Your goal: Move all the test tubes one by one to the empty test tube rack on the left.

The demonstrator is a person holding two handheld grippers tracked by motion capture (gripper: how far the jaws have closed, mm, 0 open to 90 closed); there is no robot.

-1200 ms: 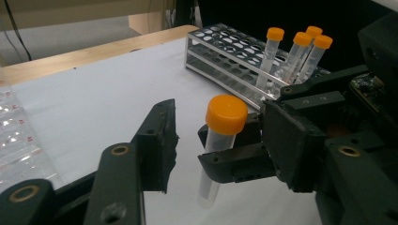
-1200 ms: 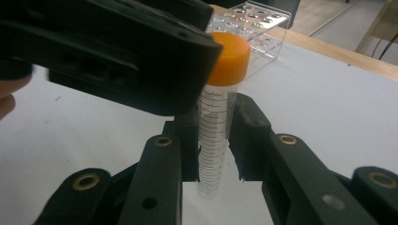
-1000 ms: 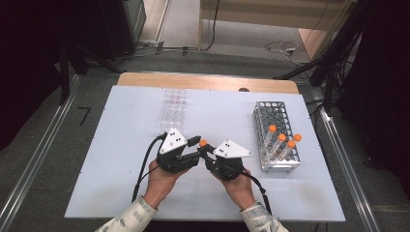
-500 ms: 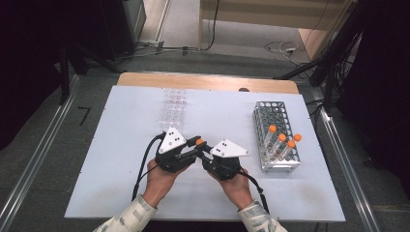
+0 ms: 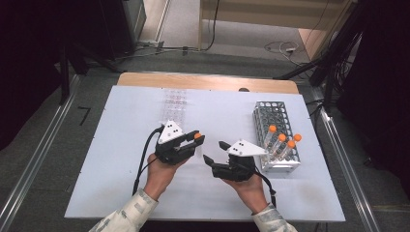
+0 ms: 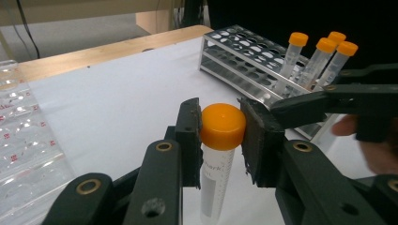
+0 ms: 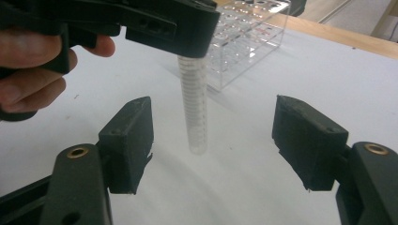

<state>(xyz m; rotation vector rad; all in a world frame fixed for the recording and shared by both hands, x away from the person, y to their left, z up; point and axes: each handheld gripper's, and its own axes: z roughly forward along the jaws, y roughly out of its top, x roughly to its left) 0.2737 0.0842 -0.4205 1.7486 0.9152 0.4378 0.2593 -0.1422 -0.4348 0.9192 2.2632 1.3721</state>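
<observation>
Item in hand: one clear tube point(image 6: 215, 173) with an orange cap point(image 6: 223, 125), hanging upright at the centre of the left gripper view, above the white table point(image 5: 121, 140). My left gripper point(image 6: 220, 136) is clamped on it, one pad at each side of the cap. In the high view this gripper point(image 5: 196, 141) sits left of centre. My right gripper point(image 5: 212, 152), just right of centre there, is spread wide with nothing between its pads; its jaws have just been opening. In the right gripper view the tube point(image 7: 195, 105) hangs beyond them. Metal rack point(image 5: 270, 116), right of centre in the high view, holds four orange-capped tubes point(image 5: 283, 145) at its near end. Clear plastic rack point(image 5: 176, 101), upper middle.
</observation>
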